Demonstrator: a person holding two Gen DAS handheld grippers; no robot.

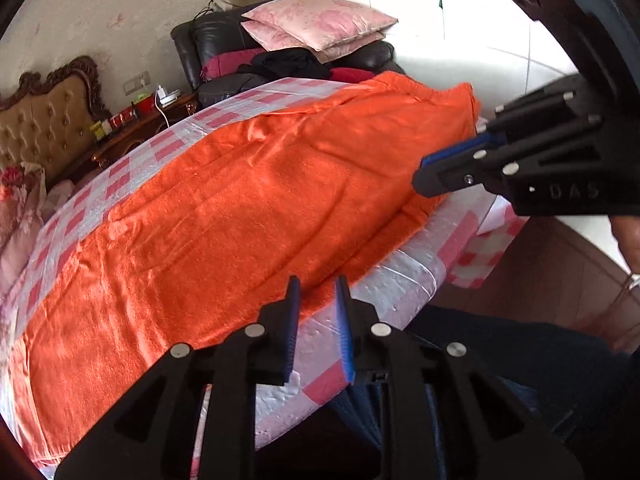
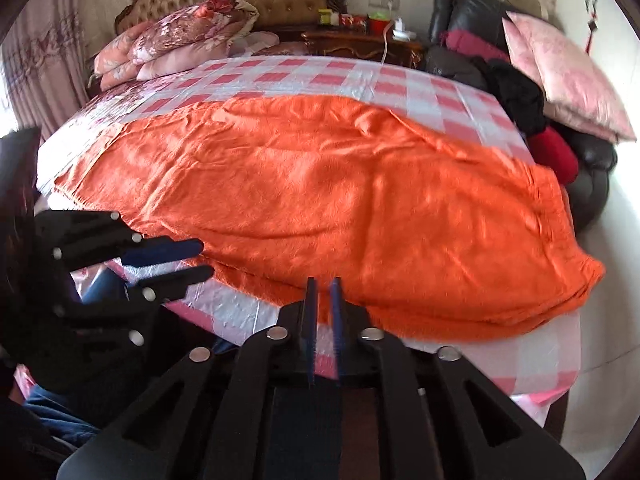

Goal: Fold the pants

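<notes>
Pants (image 1: 240,208) of bright orange fleece lay spread long and flat across the bed (image 1: 400,284), over its pink-and-white check cover, probably smoothed out so that a fold could be made along a clean line. In the left wrist view they ran from about 8 o'clock up to 2 o'clock, the near edge passing just beyond the left tongs (image 1: 316,292) at 6 o'clock. Those tongs stood apart with nothing between the blue pads, seemingly lined up on the near edge of the cloth but not yet touching it. At 3 o'clock the right tongs (image 1: 424,178) reached in close over the far end of the pants; whether they touched the cloth could not be told from here. Pink pillows (image 1: 320,24) sat stacked on a dark chair at 12 o'clock, well apart from the work. In the right wrist view the pants filled the middle, their thicker doubled end bunched toward 4 o'clock near the bed's corner. The right tongs (image 2: 325,284) at 6 o'clock were narrowly apart, holding nothing, just short of the cloth's near hem. At 9 o'clock the left tongs (image 2: 206,258) hovered apart beside the hem. Both seemed placed to take the near edge together; no fold looked started.
</notes>
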